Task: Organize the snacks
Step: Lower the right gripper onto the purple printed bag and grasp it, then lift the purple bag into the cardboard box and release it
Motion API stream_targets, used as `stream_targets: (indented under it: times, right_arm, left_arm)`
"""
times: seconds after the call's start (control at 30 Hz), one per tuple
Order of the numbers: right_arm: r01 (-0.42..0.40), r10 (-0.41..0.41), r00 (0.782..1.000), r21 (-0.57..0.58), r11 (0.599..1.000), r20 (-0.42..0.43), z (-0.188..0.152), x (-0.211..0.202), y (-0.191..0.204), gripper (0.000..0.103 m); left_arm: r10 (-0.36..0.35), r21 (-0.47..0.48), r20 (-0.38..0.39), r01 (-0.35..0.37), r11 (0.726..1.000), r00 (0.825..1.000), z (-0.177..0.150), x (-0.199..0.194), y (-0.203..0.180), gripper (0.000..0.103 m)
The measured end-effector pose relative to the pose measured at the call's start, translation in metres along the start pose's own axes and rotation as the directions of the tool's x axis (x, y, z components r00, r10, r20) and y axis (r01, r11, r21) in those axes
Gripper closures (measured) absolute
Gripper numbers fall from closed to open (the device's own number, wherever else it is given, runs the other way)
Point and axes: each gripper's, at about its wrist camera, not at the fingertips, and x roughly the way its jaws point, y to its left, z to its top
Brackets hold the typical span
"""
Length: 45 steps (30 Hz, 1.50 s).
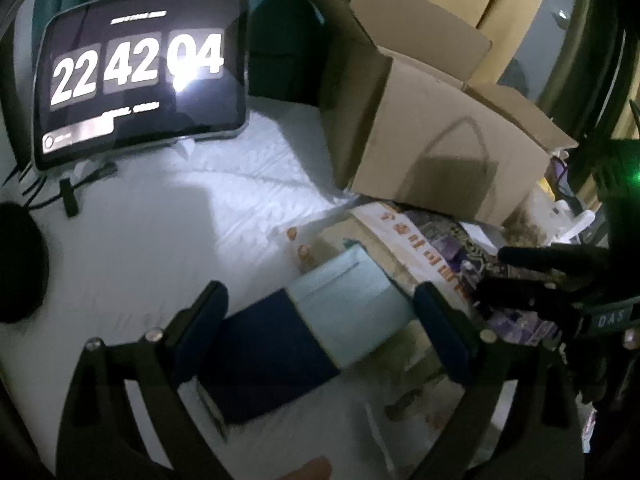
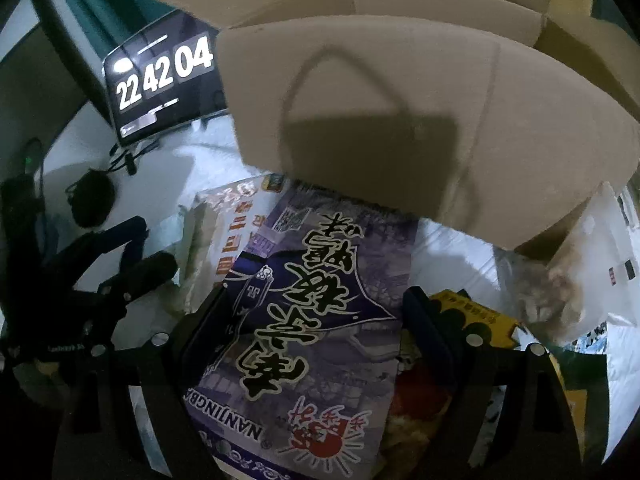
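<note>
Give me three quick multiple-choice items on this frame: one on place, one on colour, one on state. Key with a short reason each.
1. Where does the cardboard box stand relative to the tablet clock?
A. To its right
B. In front of it, lying flat
C. Under it

2. What colours is the box between the left gripper's fingers?
A. Red and yellow
B. Dark blue and pale blue
C. All white

3. What is the state of the cardboard box's flaps?
A. Taped shut
B. Folded open
C. Torn off

Key: 1 A, the left wrist view shows the clock at left and the cardboard box at right. 2 B, the small box has a navy half and a pale blue half. 3 B, the flaps stand up and out.
</note>
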Motion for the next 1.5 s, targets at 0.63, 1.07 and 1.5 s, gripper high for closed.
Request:
stream_targets:
  times: [0.63, 1.07, 1.5]
  right_arm:
    - [0.005, -0.005, 1.000, 0.059, 0.998, -0.001, -0.007, -0.008, -0.015, 0.013]
    - [-0.022, 0.022, 0.999, -0.028, 0.999, 0.029, -0.016, -0.011, -0.009, 0.053]
    - [-0.069, 0.082, 0.991, -0.113, 0.991, 0.109, -0.027, -0.056, 0.008, 0.073]
  left_arm:
    - [0.016, -0.048, -0.024, -0.017, 0.999, 1.000, 0.002, 0.000, 0.003, 0.008]
    - [-0.007, -0.020, -0.026, 0.007, 1.000, 1.000, -0.006, 0.008, 0.004, 0.016]
    - [0.061, -0.017, -0.004, -0.061, 0.998, 0.998, -0.012, -0.019, 0.006, 0.037]
